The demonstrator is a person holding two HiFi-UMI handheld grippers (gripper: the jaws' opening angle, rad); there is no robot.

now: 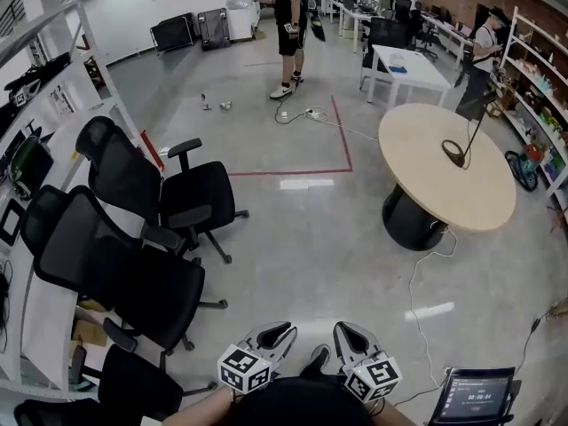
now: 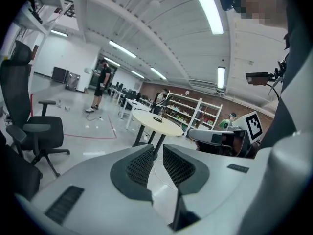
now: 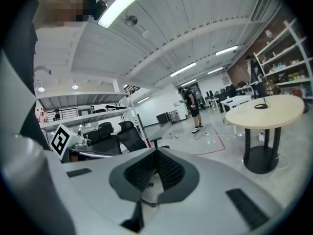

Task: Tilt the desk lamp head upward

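The black desk lamp (image 1: 461,145) stands on the round beige table (image 1: 444,193) far ahead at the right, its thin arm leaning up to the right. Both grippers sit low against the person's body, well away from it. My left gripper (image 1: 282,328) has its jaws a narrow gap apart, holding nothing. My right gripper (image 1: 344,328) has its pads touching, also empty. The left gripper view shows the gripper (image 2: 158,153), with the lamp (image 2: 159,112) small on the distant table (image 2: 146,117). In the right gripper view the gripper (image 3: 156,153) points toward the room, the lamp (image 3: 262,102) on the table (image 3: 279,109) at right.
Black office chairs (image 1: 151,202) crowd the left side beside a white bench. A cable (image 1: 417,291) runs over the floor from the table's pedestal. A tablet (image 1: 479,396) stands at lower right. A white desk (image 1: 408,69), shelves and two standing people (image 1: 288,25) are farther off.
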